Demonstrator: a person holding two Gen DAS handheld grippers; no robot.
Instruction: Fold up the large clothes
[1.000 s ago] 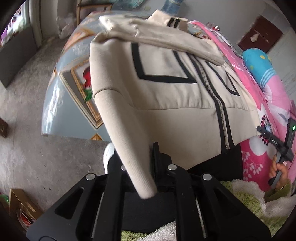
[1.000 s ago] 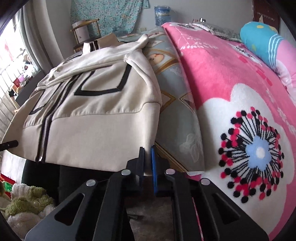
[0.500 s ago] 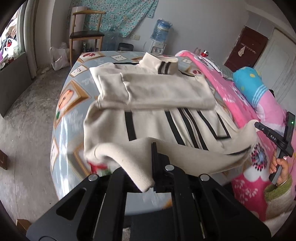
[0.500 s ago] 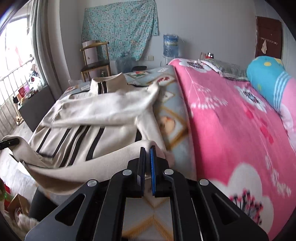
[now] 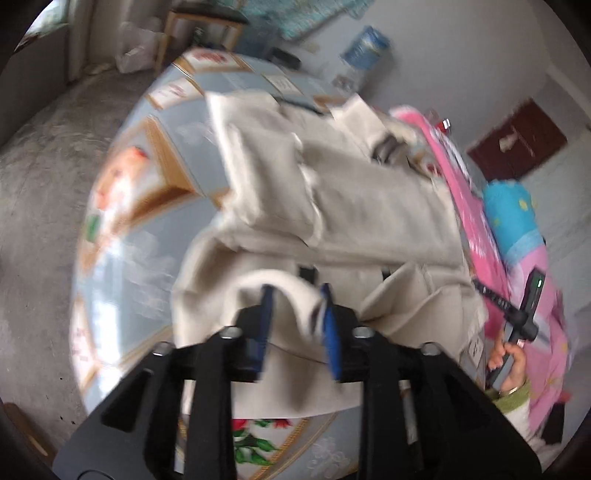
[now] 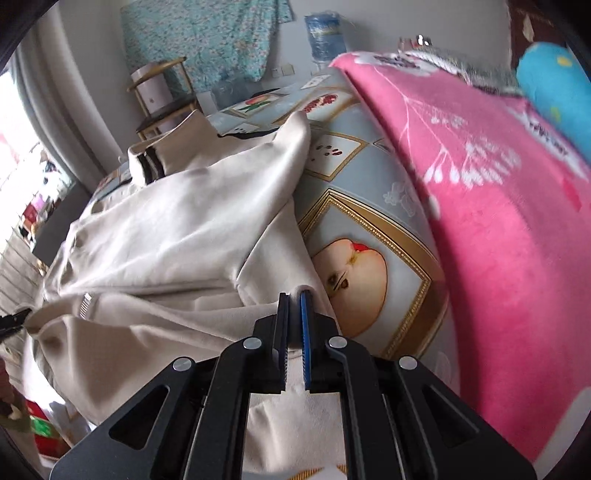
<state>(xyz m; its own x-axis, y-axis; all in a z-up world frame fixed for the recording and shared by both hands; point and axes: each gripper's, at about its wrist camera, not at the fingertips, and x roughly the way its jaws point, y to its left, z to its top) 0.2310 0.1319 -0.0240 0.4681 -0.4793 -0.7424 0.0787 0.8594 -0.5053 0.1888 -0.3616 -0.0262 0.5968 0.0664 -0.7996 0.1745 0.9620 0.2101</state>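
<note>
A cream jacket (image 5: 354, 206) with black stripes lies on the bed, its lower half folded up over the upper half. In the left wrist view my left gripper (image 5: 295, 295) stands open, its jaws apart, with a loose fold of the jacket's hem lying between them. In the right wrist view the jacket (image 6: 177, 221) spreads to the left. My right gripper (image 6: 294, 299) is shut on the jacket's hem edge, thin cloth pinched between the pads. The right gripper also shows in the left wrist view (image 5: 517, 310), held in a hand.
The bed has a blue-grey patterned sheet (image 6: 373, 266) and a pink floral blanket (image 6: 498, 221) on the right. A blue pillow (image 5: 513, 218) lies beyond it. A wooden chair (image 6: 162, 99) and a water bottle (image 6: 325, 33) stand by the far wall. Concrete floor (image 5: 37, 184) lies left.
Both grippers carried the jacket's hem up and forward over the body, folding it in half. The left gripper has opened and let go of the cloth. The right stays shut.
</note>
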